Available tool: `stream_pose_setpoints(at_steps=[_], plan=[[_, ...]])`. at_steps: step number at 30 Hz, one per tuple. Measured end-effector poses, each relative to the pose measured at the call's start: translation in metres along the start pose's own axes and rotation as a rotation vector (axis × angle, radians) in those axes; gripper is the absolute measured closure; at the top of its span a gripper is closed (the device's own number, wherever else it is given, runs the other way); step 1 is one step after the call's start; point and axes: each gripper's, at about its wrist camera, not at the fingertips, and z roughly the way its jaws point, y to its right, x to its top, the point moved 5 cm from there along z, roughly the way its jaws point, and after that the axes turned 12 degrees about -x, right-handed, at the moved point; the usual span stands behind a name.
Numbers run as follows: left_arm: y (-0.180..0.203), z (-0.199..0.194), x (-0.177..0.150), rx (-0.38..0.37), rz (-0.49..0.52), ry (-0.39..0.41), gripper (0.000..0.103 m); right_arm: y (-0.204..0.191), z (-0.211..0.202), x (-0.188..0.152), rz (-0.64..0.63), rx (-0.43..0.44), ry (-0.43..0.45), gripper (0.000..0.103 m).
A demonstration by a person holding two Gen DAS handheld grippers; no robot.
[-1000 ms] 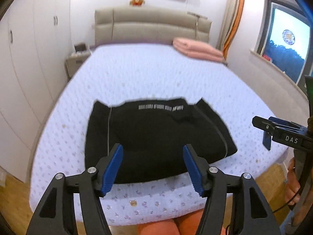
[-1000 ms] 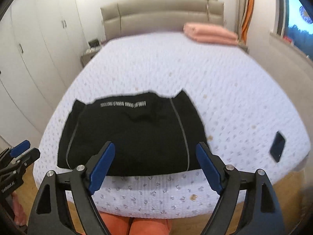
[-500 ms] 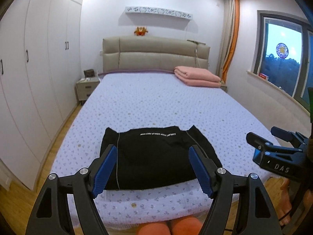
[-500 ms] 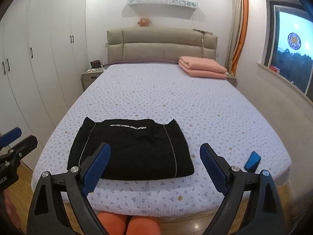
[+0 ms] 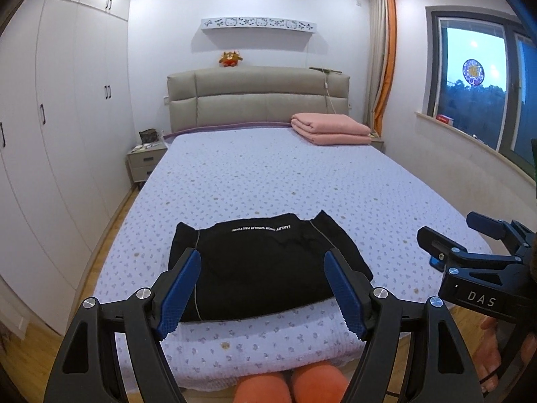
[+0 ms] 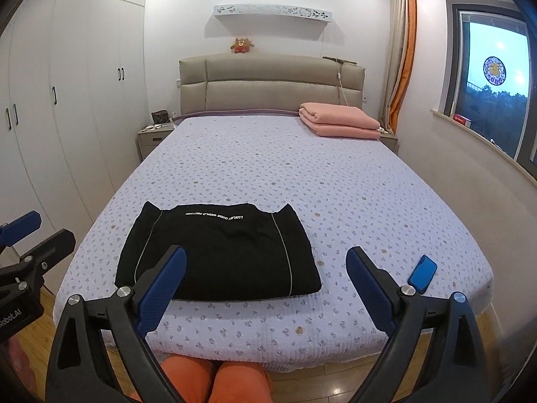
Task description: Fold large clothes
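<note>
A black garment (image 5: pixel 261 278) (image 6: pixel 218 255) with a line of white lettering lies folded into a flat rectangle near the foot of the bed (image 5: pixel 268 174) (image 6: pixel 268 168). My left gripper (image 5: pixel 261 253) hovers above the bed's foot edge, short of the garment, open with nothing between its blue pads. My right gripper (image 6: pixel 265 249) hangs at the same distance, a little to the right, jaws wide open and empty. Each wrist view also catches the other gripper at its side: the right gripper (image 5: pixel 446 225) and the left gripper (image 6: pixel 53 226).
A blue phone (image 6: pixel 422 273) lies near the bed's front right corner. A folded pink blanket (image 5: pixel 332 129) sits by the headboard. White wardrobes (image 5: pixel 50 134) line the left wall, with a nightstand (image 5: pixel 144 161) beside them. A person's orange-clad knees (image 6: pixel 214 383) touch the bed's foot.
Both grippers drew back and up from the garment, so the whole room now shows. Their jaws stand a little wider. The garment has not moved.
</note>
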Motion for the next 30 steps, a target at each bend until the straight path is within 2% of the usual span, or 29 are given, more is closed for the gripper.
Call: stream_pose_setpoints(at_steps=[15, 30], plan=[[-0.008, 0.009, -0.005, 0.01, -0.015, -0.027, 0.026, 0.005, 0.012, -0.004, 0.012, 0.004, -0.036, 0.006], [-0.011, 0.009, -0.008, 0.017, -0.04, -0.037, 0.026, 0.001, 0.02, -0.006, -0.031, 0.022, -0.045, 0.006]])
